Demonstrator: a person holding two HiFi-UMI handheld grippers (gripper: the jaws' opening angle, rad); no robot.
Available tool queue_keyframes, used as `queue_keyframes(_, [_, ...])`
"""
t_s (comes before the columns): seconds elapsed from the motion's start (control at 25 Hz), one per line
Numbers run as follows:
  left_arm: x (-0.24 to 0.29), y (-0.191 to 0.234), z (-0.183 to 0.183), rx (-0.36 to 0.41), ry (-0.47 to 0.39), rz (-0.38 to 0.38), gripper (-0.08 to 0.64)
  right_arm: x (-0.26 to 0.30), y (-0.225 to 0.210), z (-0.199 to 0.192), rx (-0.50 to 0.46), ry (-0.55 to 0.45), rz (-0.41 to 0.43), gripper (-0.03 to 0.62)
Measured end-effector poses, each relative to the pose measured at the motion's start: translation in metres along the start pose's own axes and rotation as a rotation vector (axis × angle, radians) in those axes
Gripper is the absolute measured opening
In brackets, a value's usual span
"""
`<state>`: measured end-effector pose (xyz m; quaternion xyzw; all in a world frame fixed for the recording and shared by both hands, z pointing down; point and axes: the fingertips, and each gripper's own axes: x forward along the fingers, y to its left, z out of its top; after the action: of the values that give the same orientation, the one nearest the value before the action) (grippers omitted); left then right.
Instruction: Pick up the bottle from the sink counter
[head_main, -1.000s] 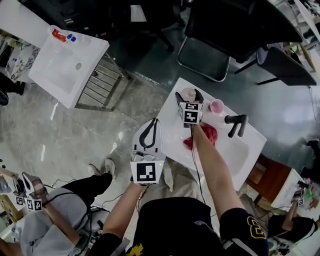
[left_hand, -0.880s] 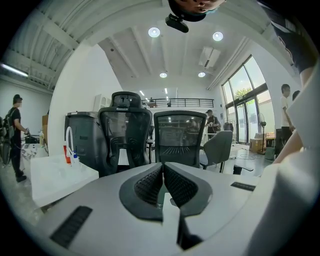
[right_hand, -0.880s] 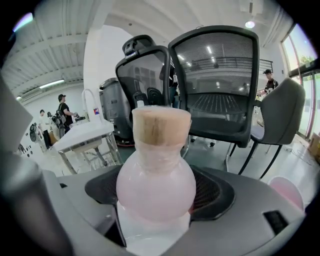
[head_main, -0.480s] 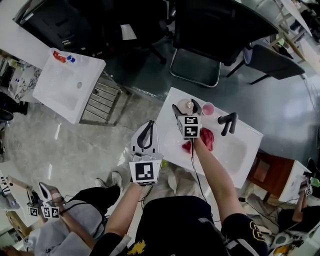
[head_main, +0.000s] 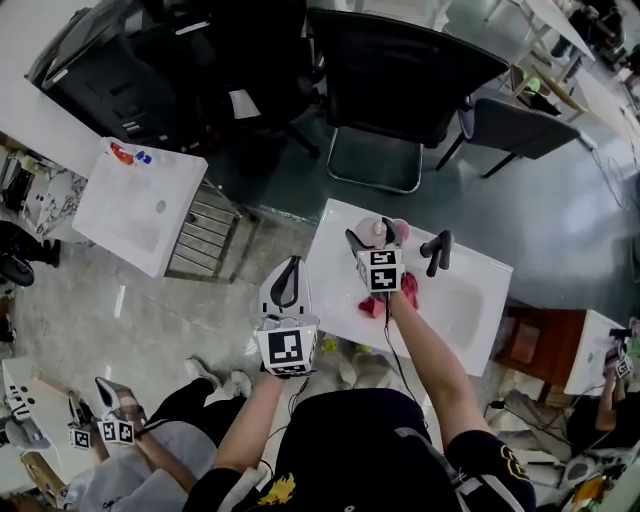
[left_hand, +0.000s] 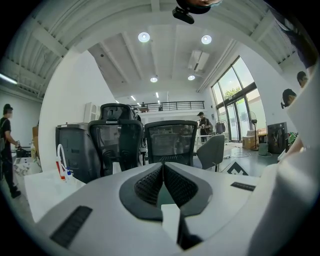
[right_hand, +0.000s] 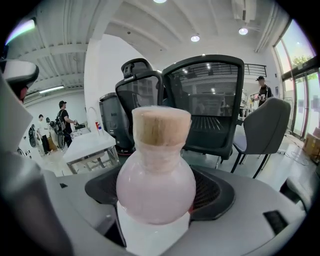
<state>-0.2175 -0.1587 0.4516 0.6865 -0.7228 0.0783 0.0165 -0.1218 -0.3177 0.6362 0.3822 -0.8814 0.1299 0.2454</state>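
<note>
1. The bottle (right_hand: 156, 170) is round-bellied, pale pink and frosted, with a short neck and a cork stopper. It stands upright between the pads of the right gripper (head_main: 375, 238).
2. That gripper's fingers are clenched on the bottle's belly, one dark ribbed pad (right_hand: 212, 190) pressing each side.
3. From the head view, the bottle (head_main: 377, 231) is at the far left corner of the white sink counter (head_main: 335, 290). I cannot tell whether its base touches the counter.
4. A crumpled red cloth (head_main: 407, 290) lies on the counter just behind the right gripper, beside the person's forearm.
5. A black faucet (head_main: 437, 250) rises near the counter's far edge, just right of the bottle. The basin (head_main: 462, 300) takes up the counter's right half.
6. The left gripper (head_main: 286, 284) hangs off the counter's left edge, over the floor. Its fingers are pressed together at the tips and grasp nothing.
7. A black mesh office chair (head_main: 400, 70) stands beyond the counter's far edge, with a grey chair (head_main: 510, 125) to its right.
8. Well to the left is a second white sink counter (head_main: 130, 200), with small red and blue items (head_main: 125, 154) at its far corner.
</note>
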Motion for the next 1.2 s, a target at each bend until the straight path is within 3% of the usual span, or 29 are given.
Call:
queue_keyframes(0.68, [0.034, -0.032, 0.053, 0.03, -0.092, -0.08, 0.021, -0.087, -0.021, 0.054, -0.008, -0.066, -0.016, 0.422])
queue_keyframes(1.2, [0.066, -0.081, 0.079, 0.051, -0.137, -0.196, 0.021, -0.165, -0.076, 0.085, 0.036, -0.134, -0.114, 0.422])
